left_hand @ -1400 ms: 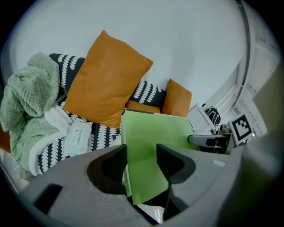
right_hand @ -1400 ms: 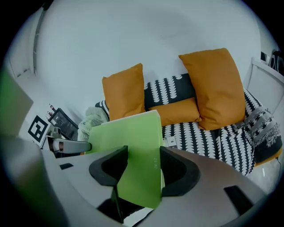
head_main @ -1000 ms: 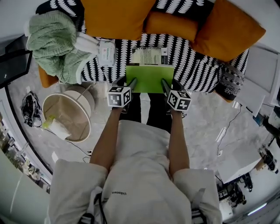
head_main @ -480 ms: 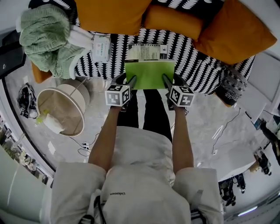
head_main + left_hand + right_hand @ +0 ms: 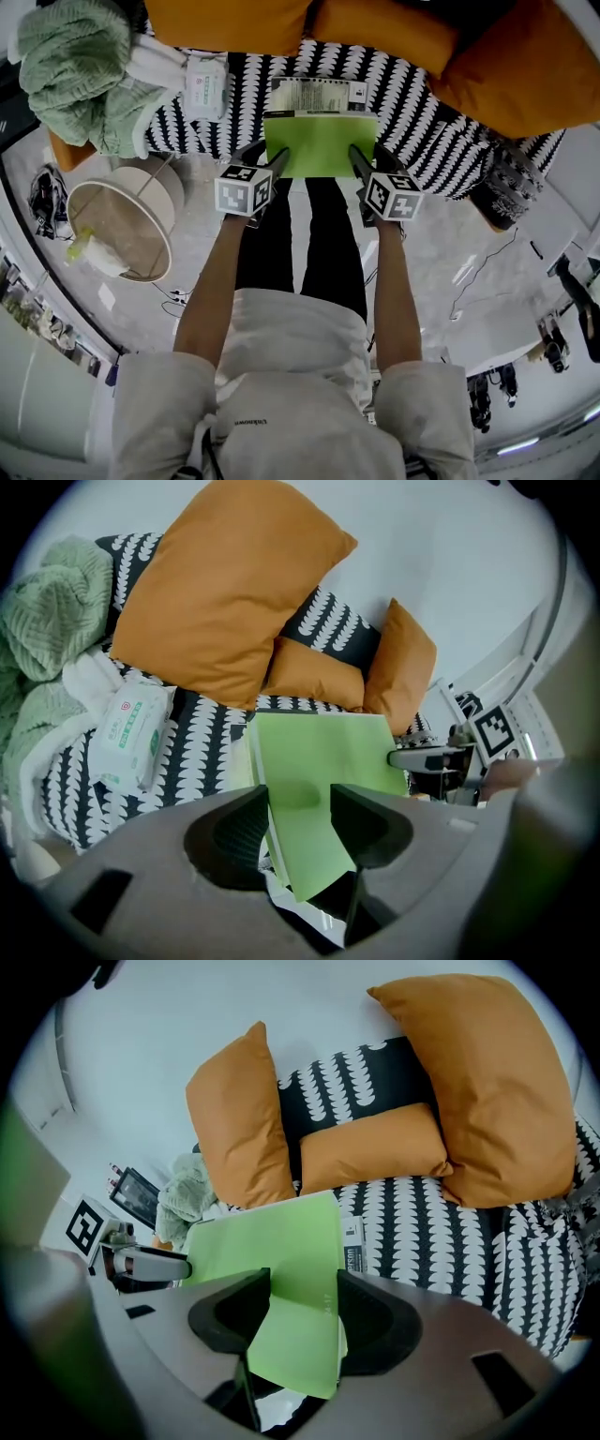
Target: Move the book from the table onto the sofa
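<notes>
Left claw and right claw clamp book, half-covering booklet.

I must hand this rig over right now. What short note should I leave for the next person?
Left hand-held gripper: shut on the left near edge of the green book.
Right hand-held gripper: shut on its right near edge.
Book: held between both, over the front edge of the sofa seat; I cannot tell if it touches the seat. A printed booklet lies on the seat just beyond it.
Done: book lifted and brought to the sofa.
Left: lower it onto the seat, open both jaws, pull back.
</notes>
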Demonstrator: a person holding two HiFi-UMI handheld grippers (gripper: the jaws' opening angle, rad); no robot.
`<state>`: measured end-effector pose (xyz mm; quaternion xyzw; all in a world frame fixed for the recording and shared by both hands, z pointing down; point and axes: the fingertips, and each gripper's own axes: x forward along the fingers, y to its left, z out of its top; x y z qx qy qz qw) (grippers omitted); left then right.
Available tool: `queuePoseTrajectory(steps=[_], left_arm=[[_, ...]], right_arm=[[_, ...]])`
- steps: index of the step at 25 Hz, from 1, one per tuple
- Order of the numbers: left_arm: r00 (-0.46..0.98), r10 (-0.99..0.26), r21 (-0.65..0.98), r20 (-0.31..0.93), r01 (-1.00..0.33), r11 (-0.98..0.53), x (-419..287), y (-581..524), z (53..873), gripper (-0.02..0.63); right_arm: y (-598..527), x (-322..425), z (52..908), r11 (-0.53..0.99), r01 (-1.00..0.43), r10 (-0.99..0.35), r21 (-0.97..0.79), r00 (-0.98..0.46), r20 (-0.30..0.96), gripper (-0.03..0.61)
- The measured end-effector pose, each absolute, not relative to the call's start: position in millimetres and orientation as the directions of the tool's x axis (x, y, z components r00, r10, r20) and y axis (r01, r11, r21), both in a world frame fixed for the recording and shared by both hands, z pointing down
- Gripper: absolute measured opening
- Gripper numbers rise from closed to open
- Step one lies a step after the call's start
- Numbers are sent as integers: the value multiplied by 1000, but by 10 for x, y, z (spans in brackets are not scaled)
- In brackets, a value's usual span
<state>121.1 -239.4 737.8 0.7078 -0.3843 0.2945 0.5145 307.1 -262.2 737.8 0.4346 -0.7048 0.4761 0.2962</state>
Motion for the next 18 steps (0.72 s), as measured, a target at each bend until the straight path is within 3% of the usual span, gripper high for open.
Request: queuePoseTrajectory(steps=[14,18], left_arm=[[538,-257,504,803,-843,-191,1194,-2710,7925,213],[541,-211,498,814,-838,-225,1215,-2757,8017,212]], right_arm=[[-2818,3043,7849,114,-910,-363,-398,-411,836,212],[-2894,3066,7952,133,-913,-374,-385,-406,834,212]])
